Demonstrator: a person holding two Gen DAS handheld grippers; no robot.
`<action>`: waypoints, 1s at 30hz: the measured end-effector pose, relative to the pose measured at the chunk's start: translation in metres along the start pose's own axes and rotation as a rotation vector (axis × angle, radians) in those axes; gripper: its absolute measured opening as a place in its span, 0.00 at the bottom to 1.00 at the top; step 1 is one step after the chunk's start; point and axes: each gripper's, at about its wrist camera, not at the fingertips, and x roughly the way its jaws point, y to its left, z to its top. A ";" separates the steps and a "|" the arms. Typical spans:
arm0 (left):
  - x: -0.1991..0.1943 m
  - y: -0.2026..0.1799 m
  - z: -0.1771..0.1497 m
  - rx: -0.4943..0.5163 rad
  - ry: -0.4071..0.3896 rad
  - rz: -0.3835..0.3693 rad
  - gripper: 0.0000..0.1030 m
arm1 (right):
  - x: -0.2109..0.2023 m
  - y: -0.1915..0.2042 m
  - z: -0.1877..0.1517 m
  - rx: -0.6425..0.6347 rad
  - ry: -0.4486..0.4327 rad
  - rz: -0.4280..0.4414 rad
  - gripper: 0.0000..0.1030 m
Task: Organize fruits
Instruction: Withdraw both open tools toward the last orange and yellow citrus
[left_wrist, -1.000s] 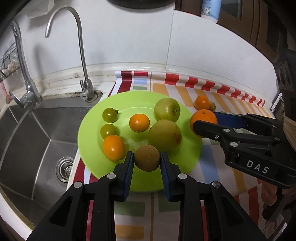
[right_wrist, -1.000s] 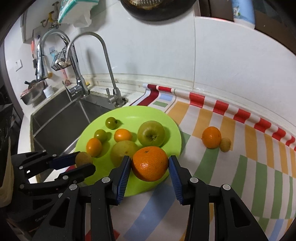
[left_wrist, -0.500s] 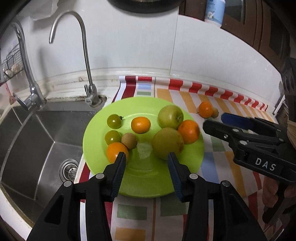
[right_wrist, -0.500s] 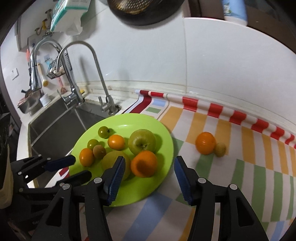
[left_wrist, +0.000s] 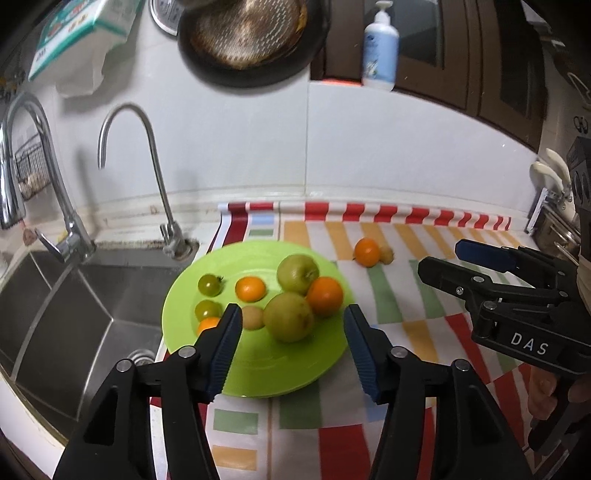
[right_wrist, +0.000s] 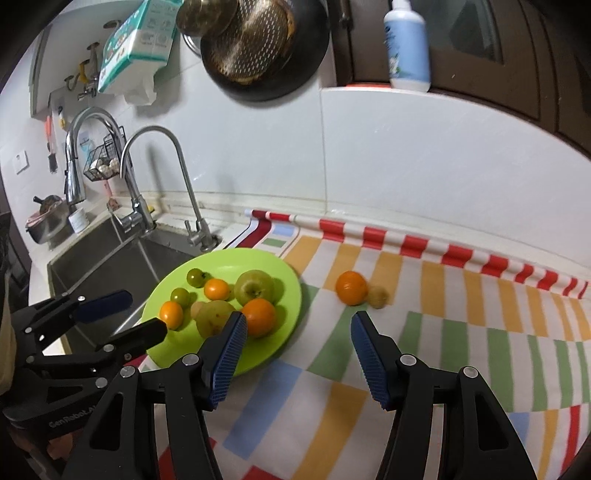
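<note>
Green plate (left_wrist: 258, 373) taken as landmark, beside the sink (left_wrist: 74, 306). Eight fruits are seen on it. An orange (right_wrist: 351, 287) and a small brown fruit (right_wrist: 377, 296) lie right of it on the striped cloth (right_wrist: 443, 332). Left gripper (left_wrist: 291, 334) and right gripper (right_wrist: 298, 341) are held over its near rim, jaws opening, nothing grasped.

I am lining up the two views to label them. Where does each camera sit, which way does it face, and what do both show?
Left wrist: sits on the left gripper, looking down over the green plate toward the sink; its own empty, opening jaws show, and the right gripper at right.
Right wrist: sits on the right gripper, facing the striped cloth and the loose orange; its own empty, opening jaws show, and the left gripper at left.
Shared: plate, faucet, loose orange, wall.
</note>
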 end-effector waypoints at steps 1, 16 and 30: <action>-0.003 -0.003 0.001 0.005 -0.010 0.002 0.57 | -0.004 -0.002 0.000 -0.004 -0.006 -0.007 0.58; 0.003 -0.053 0.024 0.072 -0.089 -0.004 0.65 | -0.026 -0.045 0.003 -0.042 -0.045 -0.055 0.58; 0.048 -0.074 0.044 0.126 -0.071 0.014 0.73 | 0.007 -0.075 0.014 -0.109 -0.021 -0.031 0.58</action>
